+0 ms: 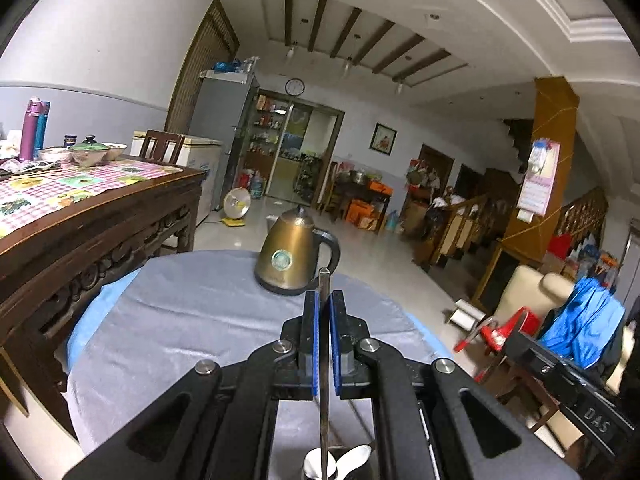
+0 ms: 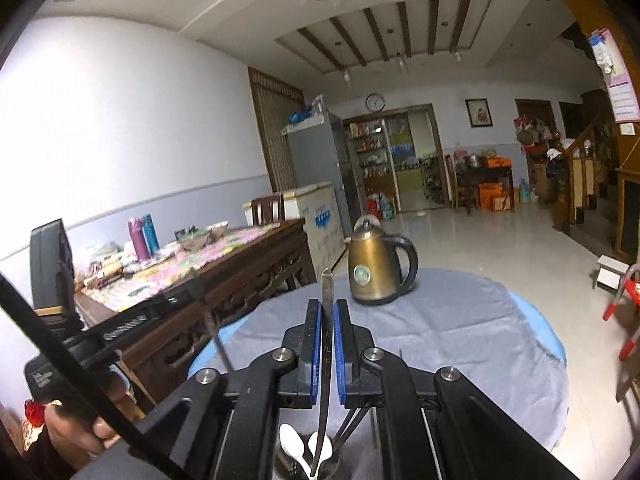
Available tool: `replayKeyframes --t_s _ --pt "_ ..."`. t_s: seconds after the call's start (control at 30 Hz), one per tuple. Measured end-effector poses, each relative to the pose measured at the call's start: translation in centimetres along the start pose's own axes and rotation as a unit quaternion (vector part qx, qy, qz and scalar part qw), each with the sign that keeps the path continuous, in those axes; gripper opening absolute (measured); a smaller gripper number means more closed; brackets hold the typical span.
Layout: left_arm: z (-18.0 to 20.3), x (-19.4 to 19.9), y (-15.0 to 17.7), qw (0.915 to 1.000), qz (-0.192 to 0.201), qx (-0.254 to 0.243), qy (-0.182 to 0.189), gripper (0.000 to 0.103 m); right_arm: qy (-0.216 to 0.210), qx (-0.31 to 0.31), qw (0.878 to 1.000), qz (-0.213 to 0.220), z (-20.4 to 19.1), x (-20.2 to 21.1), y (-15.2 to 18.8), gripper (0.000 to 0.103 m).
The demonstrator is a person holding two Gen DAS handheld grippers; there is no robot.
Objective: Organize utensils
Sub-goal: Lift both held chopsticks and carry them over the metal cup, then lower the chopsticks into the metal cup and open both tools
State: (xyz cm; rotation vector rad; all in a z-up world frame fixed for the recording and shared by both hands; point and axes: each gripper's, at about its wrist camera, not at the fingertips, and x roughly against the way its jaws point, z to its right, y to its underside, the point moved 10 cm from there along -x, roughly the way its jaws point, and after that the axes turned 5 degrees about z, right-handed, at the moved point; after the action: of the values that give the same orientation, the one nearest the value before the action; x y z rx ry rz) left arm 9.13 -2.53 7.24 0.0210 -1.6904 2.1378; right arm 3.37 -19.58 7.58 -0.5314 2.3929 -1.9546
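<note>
My left gripper [image 1: 324, 296] is shut on a thin metal utensil handle [image 1: 325, 280] that stands upright between its blue pads. The handle runs down toward white spoons [image 1: 352, 460] at the bottom edge. My right gripper [image 2: 328, 304] is shut on a flat metal utensil [image 2: 327, 284] with engraved marks. Its lower end reaches down to a dark utensil holder [image 2: 294, 470] that contains white spoons [image 2: 290, 446] and dark chopsticks [image 2: 350, 426]. Both grippers hover above a round table with a grey cloth [image 2: 460, 340].
A brass kettle [image 1: 290, 256] stands at the far side of the round table. A dark wooden dining table [image 1: 100, 216] with bowls and bottles is close on the left. A person's hand [image 2: 80, 428] holds the left tool. Red stools [image 1: 500, 330] stand to the right.
</note>
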Motion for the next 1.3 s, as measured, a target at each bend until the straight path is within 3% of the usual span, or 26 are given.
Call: replayKeyframes --t_s 0.17,0.47,1.03,1.07,1.13,1.17,1.2,1.27,1.3 --pt "0.1 -0.4 1.6 0.9997 -0.023 -0.001 0.005 0.005 -0.004 0.008 0.999 -0.034 -0.3 -1.2 2.3 0.007" --pt "0.5 0.0 2.2 0.9992 -0.037 -0.013 0.005 0.005 -0.02 -0.002 0.998 -0.056 -0.5 -1.3 4.4 0.007" --pt "0.3 -0.3 3.1 0.9972 -0.071 -0.024 0.003 0.005 -0.027 -0.012 0.996 -0.083 -0.4 -1.9 6.1 0.007" --pt "0.3 -0.3 3.2 0.9969 -0.075 -0.024 0.006 0.006 -0.027 -0.013 0.996 -0.084 -0.4 -1.9 6.2 0.008" --pt "0.0 -0.4 3.1 0.9966 -0.079 -0.023 0.005 0.025 -0.035 -0.023 0.995 -0.089 -0.4 -1.9 6.4 0.009" --pt "-0.1 -0.4 3.0 0.9965 -0.08 -0.021 0.007 0.048 -0.039 -0.028 0.995 -0.092 -0.4 -1.9 6.5 0.019" --pt "-0.4 -0.2 2.8 0.9971 -0.074 -0.016 0.005 0.057 -0.042 -0.034 0.994 -0.092 -0.3 -1.8 6.4 0.034" --pt "-1.1 0.2 2.2 0.9981 -0.06 -0.013 -0.001 0.057 -0.038 -0.044 0.995 -0.083 0.3 -1.5 5.9 0.057" --pt "-1.4 0.2 2.1 0.9982 -0.058 -0.014 -0.005 0.057 -0.036 -0.05 0.996 -0.068 0.8 -1.1 5.4 0.059"
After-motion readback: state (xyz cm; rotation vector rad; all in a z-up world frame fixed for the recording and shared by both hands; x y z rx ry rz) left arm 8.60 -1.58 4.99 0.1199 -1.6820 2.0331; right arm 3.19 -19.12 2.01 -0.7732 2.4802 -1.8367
